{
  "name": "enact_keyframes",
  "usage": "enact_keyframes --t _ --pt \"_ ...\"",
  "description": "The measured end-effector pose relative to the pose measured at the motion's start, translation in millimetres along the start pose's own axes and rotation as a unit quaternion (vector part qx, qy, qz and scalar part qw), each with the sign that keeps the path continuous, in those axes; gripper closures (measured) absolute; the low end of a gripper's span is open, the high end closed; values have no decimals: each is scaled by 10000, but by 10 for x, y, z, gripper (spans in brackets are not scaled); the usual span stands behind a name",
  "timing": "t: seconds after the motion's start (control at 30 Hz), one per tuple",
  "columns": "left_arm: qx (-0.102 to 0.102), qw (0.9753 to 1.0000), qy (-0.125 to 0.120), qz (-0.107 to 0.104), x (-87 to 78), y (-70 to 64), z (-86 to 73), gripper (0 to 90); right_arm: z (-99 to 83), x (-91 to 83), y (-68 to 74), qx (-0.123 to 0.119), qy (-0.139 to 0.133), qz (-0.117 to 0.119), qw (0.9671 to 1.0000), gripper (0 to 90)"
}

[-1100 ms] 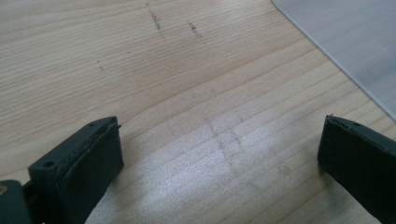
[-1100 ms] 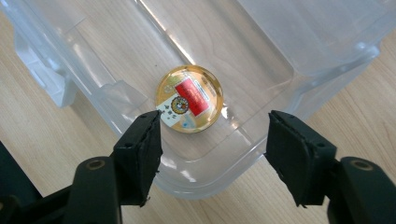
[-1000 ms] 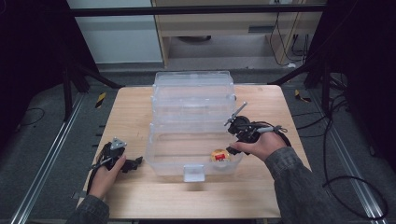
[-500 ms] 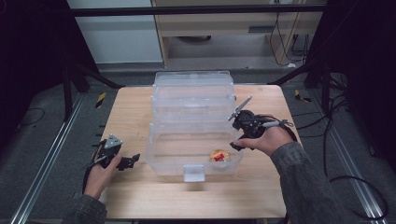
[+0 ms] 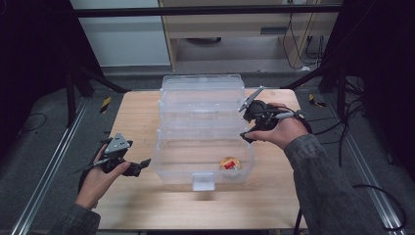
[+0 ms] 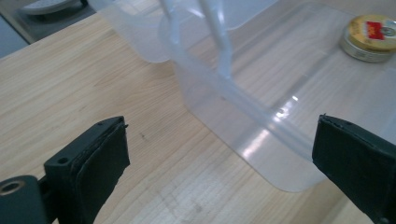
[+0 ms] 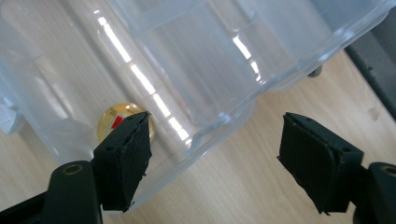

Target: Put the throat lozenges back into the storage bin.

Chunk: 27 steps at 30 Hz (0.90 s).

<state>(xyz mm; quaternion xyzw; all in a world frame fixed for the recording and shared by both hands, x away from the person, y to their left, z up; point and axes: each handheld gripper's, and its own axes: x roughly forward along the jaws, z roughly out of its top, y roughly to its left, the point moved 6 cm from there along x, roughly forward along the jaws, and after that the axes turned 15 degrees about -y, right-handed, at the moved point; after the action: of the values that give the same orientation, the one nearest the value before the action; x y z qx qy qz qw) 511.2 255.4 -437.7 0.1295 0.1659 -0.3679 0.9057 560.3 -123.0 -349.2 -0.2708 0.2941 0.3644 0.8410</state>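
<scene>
The right gripper [image 5: 246, 128] has its jaws spread wide with nothing in them. Just in front of it is the side wall of the clear box [image 5: 203, 128], and the little round tin [image 5: 228, 163] lies inside, low and to its left. The left gripper [image 5: 142, 165] is spread too, near the box's other side on the worktop [image 5: 132, 117]. It looks like the tin is dropped in; next both grippers should grab the box walls

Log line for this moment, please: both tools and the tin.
left tool: open, empty, beside clear box | right tool: open, empty, at box's right side | round tin: inside box, untouched
</scene>
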Motion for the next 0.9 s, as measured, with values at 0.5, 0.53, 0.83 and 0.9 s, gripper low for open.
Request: enact_keyframes --t 0.5,0.53,0.83,0.9 --pt "539 9955 107 -778 103 -395 321 31 350 5 -198 -251 -187 -304 9990 288" --pt "634 9944 160 -824 145 -432 327 31 381 26 -211 -268 -154 -290 9991 265" --pt "865 9898 353 -1073 258 -601 346 30 548 133 -271 -406 -226 -310 9984 285" --pt "901 9891 366 -1101 273 -613 351 29 584 152 -278 -433 -234 -278 9984 322"
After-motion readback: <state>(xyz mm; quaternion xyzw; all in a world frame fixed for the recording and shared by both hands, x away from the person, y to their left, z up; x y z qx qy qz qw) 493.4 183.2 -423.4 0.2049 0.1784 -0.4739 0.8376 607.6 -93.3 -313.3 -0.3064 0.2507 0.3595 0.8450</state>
